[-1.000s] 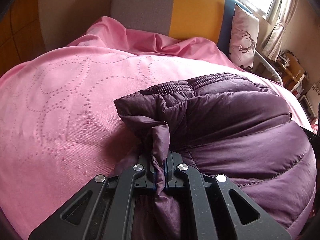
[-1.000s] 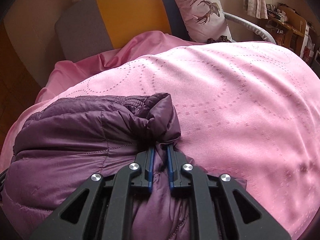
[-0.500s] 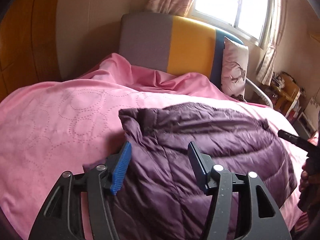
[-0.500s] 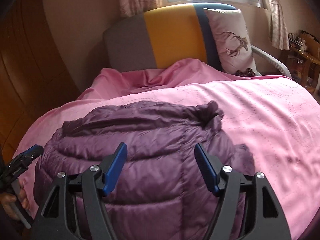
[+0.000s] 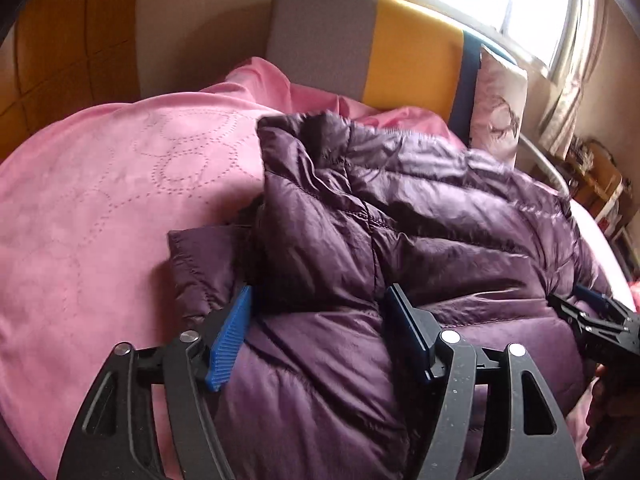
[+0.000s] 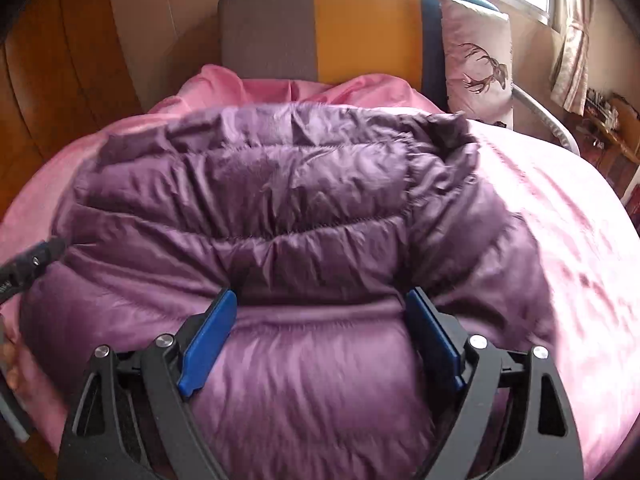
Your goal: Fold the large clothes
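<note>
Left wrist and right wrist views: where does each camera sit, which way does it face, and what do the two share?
Left wrist: sits behind the left tool, jaws open, facing down across the purple down jacket toward the headboard; the right tool and a hand show at right.
Right wrist: sits behind the right tool, jaws open, facing the same way; the left tool shows at left.
Shared: jacket, pink bedspread, headboard, deer pillow.

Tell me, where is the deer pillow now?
In both views the pillow stands at the upper right, leaning on the blue end of the headboard, beyond the purple jacket on the pink cover.
</note>
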